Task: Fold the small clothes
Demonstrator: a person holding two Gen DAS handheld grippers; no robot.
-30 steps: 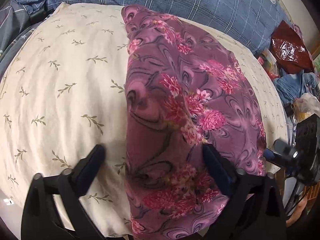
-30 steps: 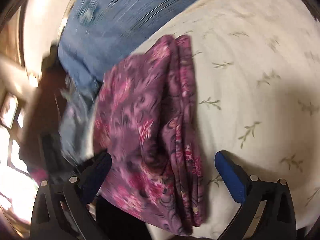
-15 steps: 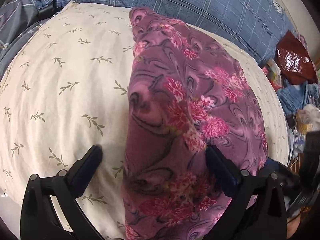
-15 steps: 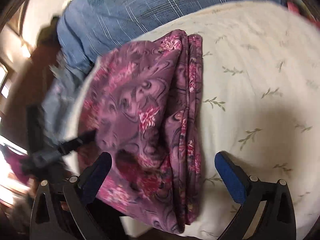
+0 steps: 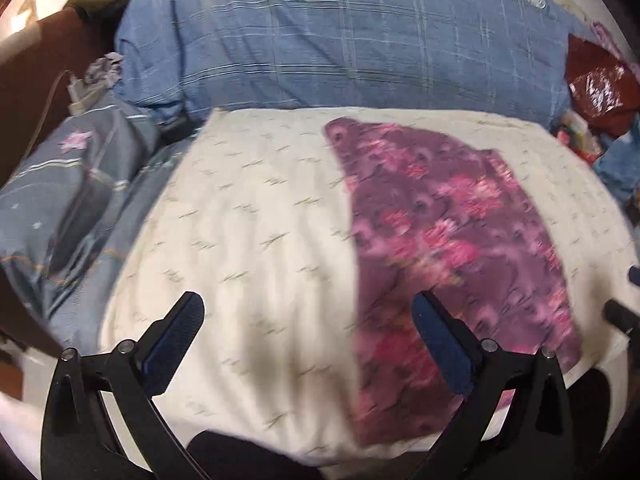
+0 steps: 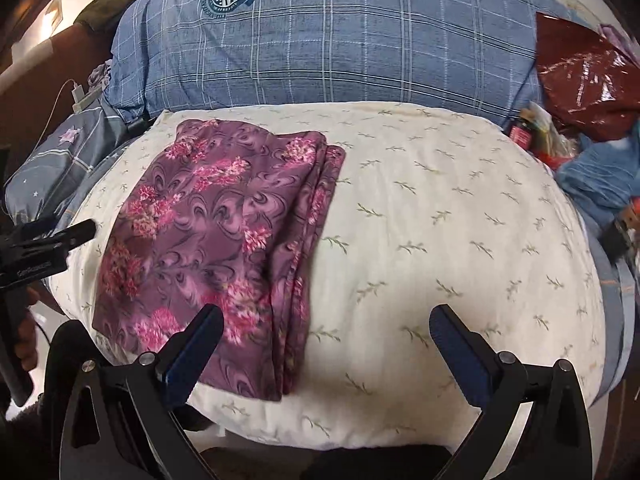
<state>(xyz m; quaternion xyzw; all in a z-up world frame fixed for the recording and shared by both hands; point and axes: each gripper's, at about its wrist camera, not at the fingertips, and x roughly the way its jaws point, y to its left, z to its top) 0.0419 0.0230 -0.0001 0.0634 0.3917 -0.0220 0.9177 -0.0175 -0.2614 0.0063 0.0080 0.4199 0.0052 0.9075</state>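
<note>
A folded purple floral garment (image 6: pixel 216 236) lies flat on a cream leaf-print pillow (image 6: pixel 440 220), its stacked edges facing right. The left gripper (image 5: pixel 306 344) and right gripper (image 6: pixel 326 350) hover above the pillow's near edge, jaws spread wide, holding nothing. A blue plaid pillow (image 6: pixel 340 48) sits behind.

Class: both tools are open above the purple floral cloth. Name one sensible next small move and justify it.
Probably fold again: lower the right tool onto the purple floral cloth at its near edge. It lies long and narrow on the cream pillow, and both tools, including the left tool, hold nothing.
</note>
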